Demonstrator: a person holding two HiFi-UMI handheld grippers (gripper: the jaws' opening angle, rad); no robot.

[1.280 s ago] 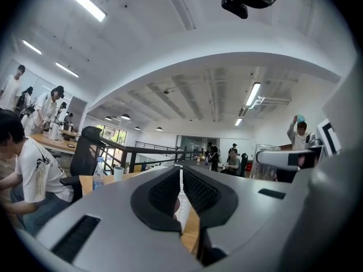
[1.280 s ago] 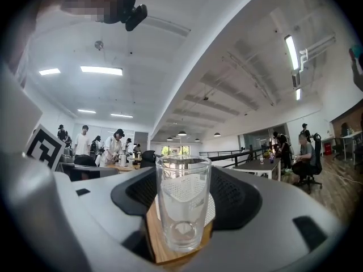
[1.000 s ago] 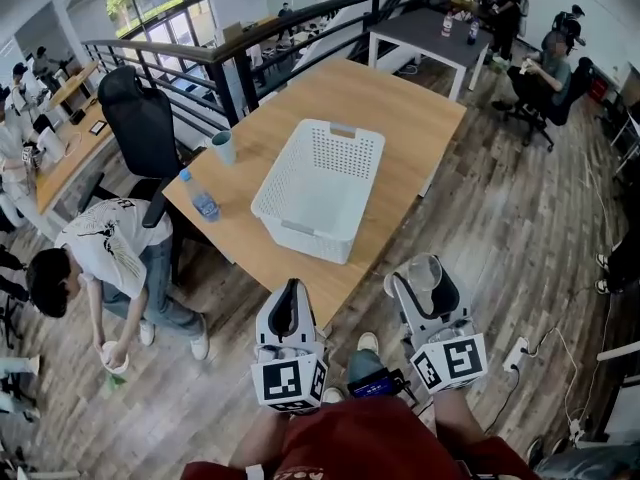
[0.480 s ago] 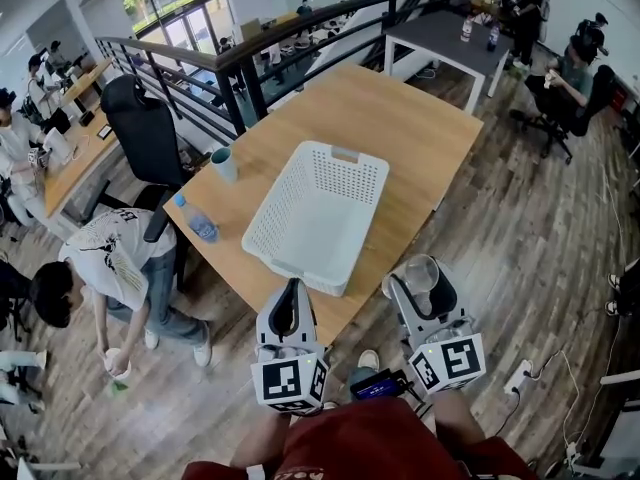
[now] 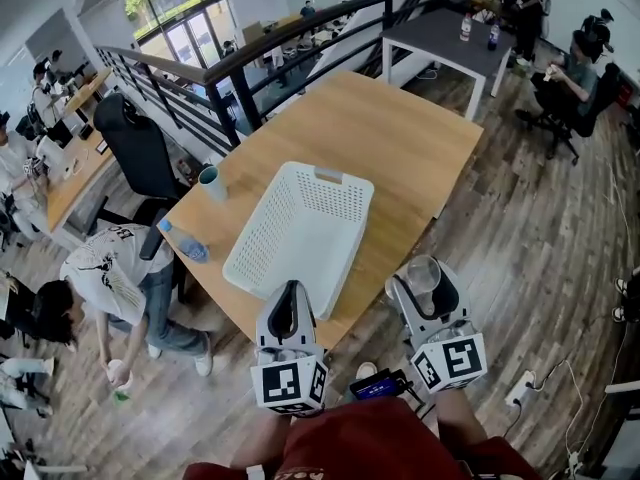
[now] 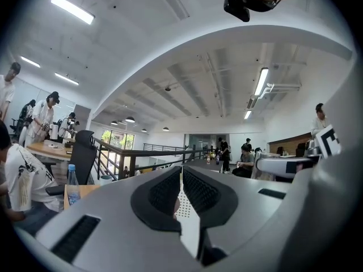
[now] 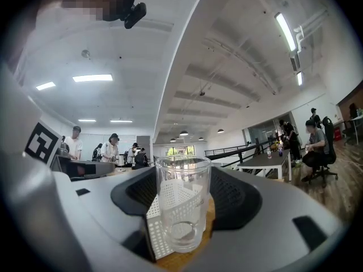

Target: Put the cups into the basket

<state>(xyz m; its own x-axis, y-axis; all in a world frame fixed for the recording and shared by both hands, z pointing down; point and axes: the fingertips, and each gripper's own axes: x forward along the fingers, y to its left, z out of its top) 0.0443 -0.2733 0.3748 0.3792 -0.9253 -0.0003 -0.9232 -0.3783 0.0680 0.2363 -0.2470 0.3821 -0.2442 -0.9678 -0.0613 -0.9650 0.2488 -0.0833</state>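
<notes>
Left gripper [image 5: 290,313]: fingers drawn nearly together, only a thin slit between the dark pads, nothing held.
Right gripper [image 5: 425,278]: fingers spread wide and clamped on a glass cup [image 7: 182,200], one dark pad against each side.
Glass cup: clear, upright, mouth up, nothing inside; standing between the right fingers, off the table [image 5: 400,118] and beside its near edge in the head view.
Basket [image 5: 298,230]: white, perforated, nothing inside; resting on the table straight ahead of the left fingertips, near short wall just beyond them; ahead and to the left of the right fingers, a corner showing through the glass in the right gripper view.
Teal cup [image 5: 210,182]: upright on the table, far ahead and to the left of the left fingers, past the basket's left side and apart from it.
Water bottle [image 5: 183,243]: upright near the table's left edge, ahead and left of the left fingers, nearer to them than the teal cup, apart from the basket.
Grippers together: side by side, right fingers well apart from left fingers, both pointing toward the table.
</notes>
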